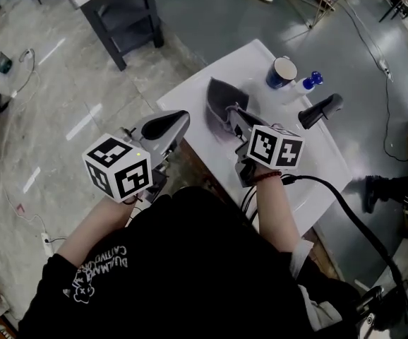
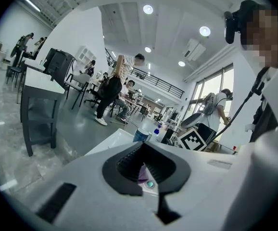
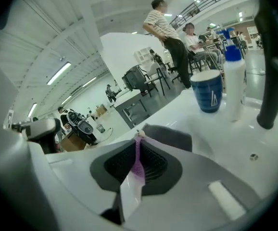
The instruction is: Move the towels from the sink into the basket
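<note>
A grey towel (image 1: 219, 96) lies bunched on the white sink unit (image 1: 255, 61) and shows as a dark fold (image 3: 170, 136) in the right gripper view. My right gripper (image 1: 230, 113) reaches onto it. Its jaws (image 3: 139, 138) stand nearly together, pinching a thin lilac strip of cloth (image 3: 137, 163) at the towel's near edge. My left gripper (image 1: 181, 119) hangs off the unit's left edge, away from the towel. Its jaws (image 2: 146, 170) look shut, and I cannot make out the small lilac speck in their slit. No basket is in view.
A blue cup (image 1: 282, 71), a white bottle with a blue cap (image 1: 308, 82) and a black tap lever (image 1: 320, 110) stand behind the towel. A dark table (image 1: 123, 13) is on the floor beyond. A black cable (image 1: 345, 210) trails from my right hand. People sit and stand in the background.
</note>
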A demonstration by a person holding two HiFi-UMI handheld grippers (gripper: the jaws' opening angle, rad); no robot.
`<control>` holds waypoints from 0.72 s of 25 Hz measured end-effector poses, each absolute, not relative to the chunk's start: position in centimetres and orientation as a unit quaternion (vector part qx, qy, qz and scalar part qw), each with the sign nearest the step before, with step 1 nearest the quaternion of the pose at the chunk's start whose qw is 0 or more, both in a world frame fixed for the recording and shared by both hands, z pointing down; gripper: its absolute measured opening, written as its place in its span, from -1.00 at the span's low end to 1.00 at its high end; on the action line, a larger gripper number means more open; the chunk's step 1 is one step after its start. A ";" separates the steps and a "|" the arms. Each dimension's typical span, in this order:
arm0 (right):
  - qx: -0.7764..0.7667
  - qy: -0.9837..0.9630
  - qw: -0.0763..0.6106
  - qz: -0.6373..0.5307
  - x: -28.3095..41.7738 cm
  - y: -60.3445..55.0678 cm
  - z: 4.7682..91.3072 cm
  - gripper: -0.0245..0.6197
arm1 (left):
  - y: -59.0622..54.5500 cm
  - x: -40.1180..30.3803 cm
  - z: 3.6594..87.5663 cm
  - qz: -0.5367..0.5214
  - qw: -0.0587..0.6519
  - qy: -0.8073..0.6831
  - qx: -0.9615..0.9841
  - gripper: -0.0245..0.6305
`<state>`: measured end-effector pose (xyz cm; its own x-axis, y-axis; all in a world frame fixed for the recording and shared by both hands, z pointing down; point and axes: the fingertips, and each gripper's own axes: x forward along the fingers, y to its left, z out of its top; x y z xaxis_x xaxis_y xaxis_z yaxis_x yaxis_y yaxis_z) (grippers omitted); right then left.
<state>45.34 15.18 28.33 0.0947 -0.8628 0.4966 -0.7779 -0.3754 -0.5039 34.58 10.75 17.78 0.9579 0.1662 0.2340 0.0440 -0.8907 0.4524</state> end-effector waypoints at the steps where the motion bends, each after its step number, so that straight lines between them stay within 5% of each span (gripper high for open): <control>1: -0.740 0.560 0.058 -0.368 44.9 15.0 27.2 -0.82 | 10.6 34.1 17.3 0.128 0.226 0.056 0.964 -0.92; 18: -0.740 0.619 0.070 -0.251 30.1 11.2 12.4 -0.82 | 7.2 19.1 9.3 0.035 0.224 0.041 0.973 -0.92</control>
